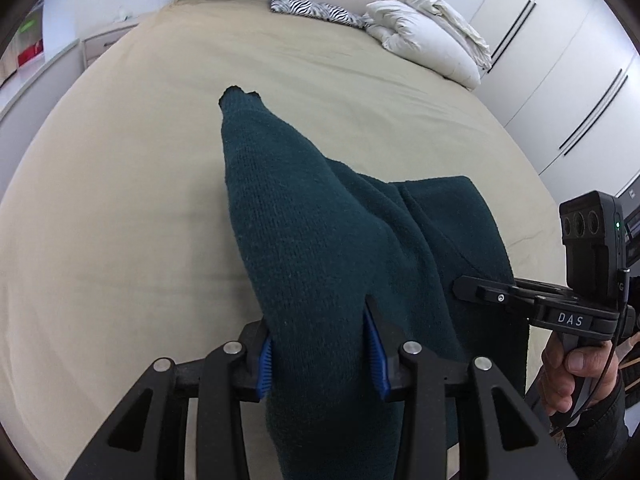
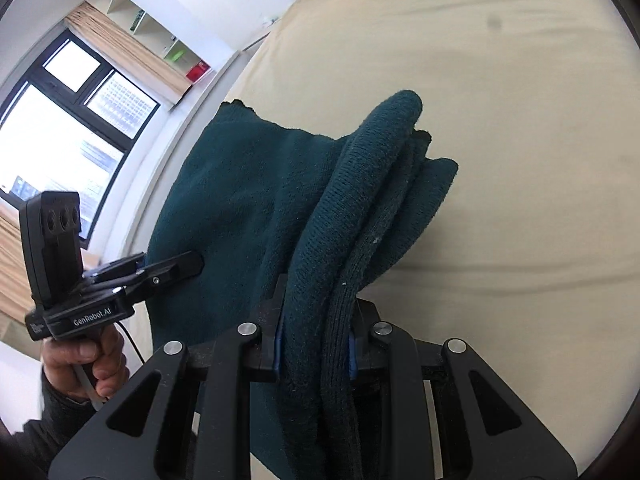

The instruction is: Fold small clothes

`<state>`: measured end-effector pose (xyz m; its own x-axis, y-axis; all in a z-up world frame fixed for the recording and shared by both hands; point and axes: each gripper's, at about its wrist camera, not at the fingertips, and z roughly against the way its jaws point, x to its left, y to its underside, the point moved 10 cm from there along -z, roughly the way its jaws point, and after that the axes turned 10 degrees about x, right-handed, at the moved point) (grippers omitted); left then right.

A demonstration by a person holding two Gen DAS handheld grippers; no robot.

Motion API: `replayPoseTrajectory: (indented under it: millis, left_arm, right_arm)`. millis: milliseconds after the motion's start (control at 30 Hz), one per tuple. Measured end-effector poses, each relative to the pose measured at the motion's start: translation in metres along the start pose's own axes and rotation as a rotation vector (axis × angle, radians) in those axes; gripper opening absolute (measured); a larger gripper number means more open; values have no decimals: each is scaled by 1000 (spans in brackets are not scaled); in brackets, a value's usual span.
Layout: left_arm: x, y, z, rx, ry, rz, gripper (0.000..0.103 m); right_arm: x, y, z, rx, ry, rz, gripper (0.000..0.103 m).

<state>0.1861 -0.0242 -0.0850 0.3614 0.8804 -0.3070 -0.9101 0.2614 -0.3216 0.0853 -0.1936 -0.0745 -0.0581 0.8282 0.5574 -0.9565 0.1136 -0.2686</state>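
- Now mid-fold: dark teal knitted garment (image 1: 320, 240) held up above the beige bed sheet (image 1: 120, 200), stretched between both claws.
- Left claw (image 1: 322, 354) clamped on one bunched edge of the knit, blue pads (image 1: 376, 344) pressing either side.
- Right claw (image 2: 316, 344) pinched tight on several stacked layers of the same cloth.
- Next, probably: lower the garment flat onto the bed, keep tension even, align edges before folding over.
- Risk, as judged: thick layers slipping from the right-hand grip.
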Motion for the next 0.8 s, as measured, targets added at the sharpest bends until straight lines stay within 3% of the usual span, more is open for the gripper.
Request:
replayPoseTrajectory:
  millis: [100, 167, 267, 333, 400, 433, 500, 600, 667, 800]
  left_arm:
    - [26, 16, -40, 55, -12, 50, 45]
    - [37, 20, -54, 23, 3, 68, 53]
    - [40, 21, -54, -18, 31, 96, 56]
    - [39, 22, -53, -35, 32, 97, 57]
    - [39, 19, -52, -44, 53, 113, 57]
    - [37, 18, -52, -45, 57, 119, 57]
    - [44, 28, -45, -50, 50, 119, 57]
    - [42, 29, -43, -52, 34, 125, 60]
    - [40, 27, -45, -59, 38, 140, 61]
    - [41, 28, -52, -56, 40, 167, 69]
  right_arm:
    - [-9, 16, -34, 38, -7, -34, 21]
    - [-36, 24, -61, 56, 18, -101, 24]
    - [-57, 28, -70, 20, -218, -218, 28]
    - [-57, 24, -71, 17, -261, -220, 28]
    - [-59, 26, -64, 27, -225, -220, 31]
    - [-57, 11, -65, 23, -197, -230, 32]
    - [-60, 6, -48, -17, -114, -241, 40]
    - [-62, 7, -21, -76, -34, -248, 41]
    - [-68, 18, -11, -71, -41, -273, 49]
    - [-80, 35, -18, -49, -119, -325, 49]
